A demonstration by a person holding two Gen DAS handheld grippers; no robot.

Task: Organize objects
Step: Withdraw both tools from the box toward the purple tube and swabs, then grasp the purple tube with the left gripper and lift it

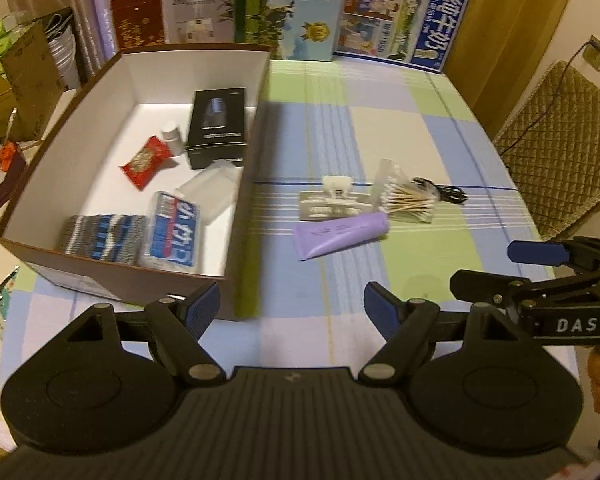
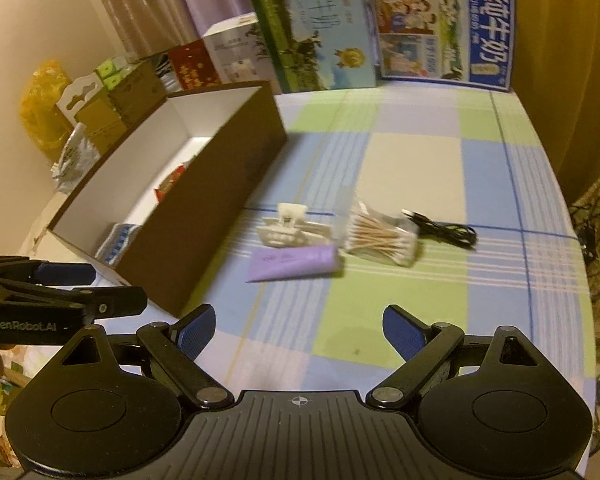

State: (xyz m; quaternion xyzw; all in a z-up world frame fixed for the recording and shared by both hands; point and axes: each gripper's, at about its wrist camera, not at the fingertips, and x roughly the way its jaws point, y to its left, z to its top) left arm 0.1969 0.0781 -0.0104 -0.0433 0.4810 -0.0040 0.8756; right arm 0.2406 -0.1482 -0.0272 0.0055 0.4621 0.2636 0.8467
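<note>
Purple tube lies on the checked tablecloth, ahead of both tongs, beside the brown box. Left gripper and right gripper gape, empty.

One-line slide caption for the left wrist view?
Open left gripper faces a partly filled box; hair clip, purple tube, cotton swabs and cable wait on the tablecloth.

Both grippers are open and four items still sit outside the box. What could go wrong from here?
The purple tube, hair clip and bag of cotton swabs lie touching, so the right gripper may nudge a neighbour while taking one. The swab bag looks loose and could slip or spill. The thin black cable may trail and snag on the box wall.
</note>
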